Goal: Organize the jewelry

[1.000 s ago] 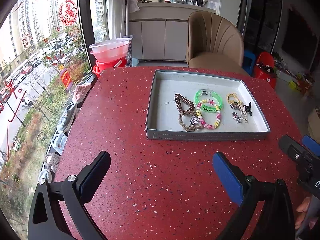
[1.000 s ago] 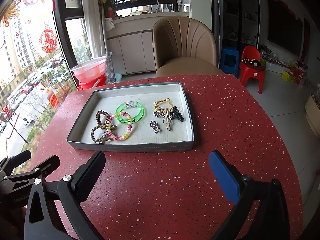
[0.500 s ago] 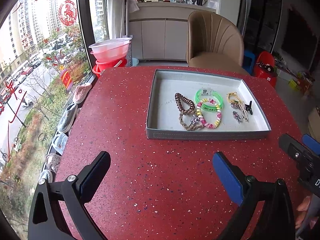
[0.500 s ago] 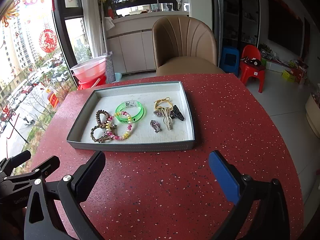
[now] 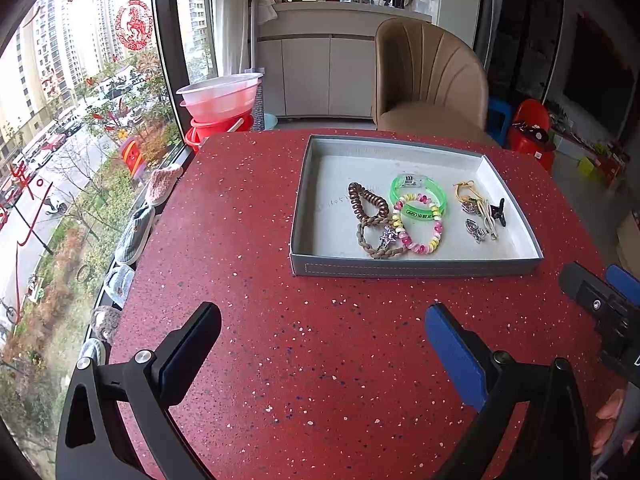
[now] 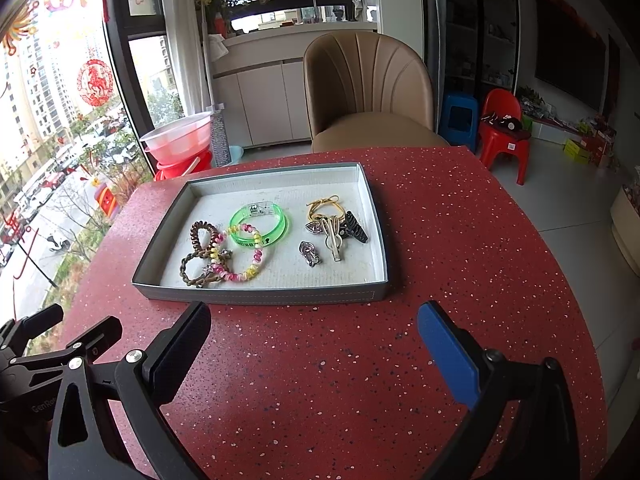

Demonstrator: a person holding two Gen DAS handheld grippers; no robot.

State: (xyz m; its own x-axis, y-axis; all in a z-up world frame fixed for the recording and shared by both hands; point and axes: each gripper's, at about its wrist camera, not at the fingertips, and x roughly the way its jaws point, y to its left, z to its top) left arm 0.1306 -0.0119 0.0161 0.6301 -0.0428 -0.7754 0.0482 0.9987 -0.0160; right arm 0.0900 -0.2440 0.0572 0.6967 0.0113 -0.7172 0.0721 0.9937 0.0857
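Observation:
A grey tray [image 5: 416, 268] [image 6: 260, 295] sits on the red speckled table [image 5: 320, 360] [image 6: 320, 360]. In it lie a green bangle [image 5: 440, 194] [image 6: 282, 226], a pink and yellow bead bracelet [image 5: 436, 236] [image 6: 256, 268], a brown coil hair tie [image 5: 360, 200] [image 6: 196, 236], a braided brown band [image 5: 362, 240] [image 6: 185, 272], and a cluster of hair clips [image 5: 480, 212] [image 6: 336, 228]. My left gripper [image 5: 322, 322] and right gripper [image 6: 314, 316] are open and empty, both short of the tray's near wall.
A tan chair [image 5: 428, 80] [image 6: 368, 92] stands behind the table. Stacked pink and red basins [image 5: 220, 104] [image 6: 180, 144] sit by the window at left. A red child's chair [image 6: 502, 128] and blue stool [image 6: 460, 120] stand at right.
Both grippers have barely shifted; the tray sits marginally lower in both views. Nothing was taken hold of or let go.

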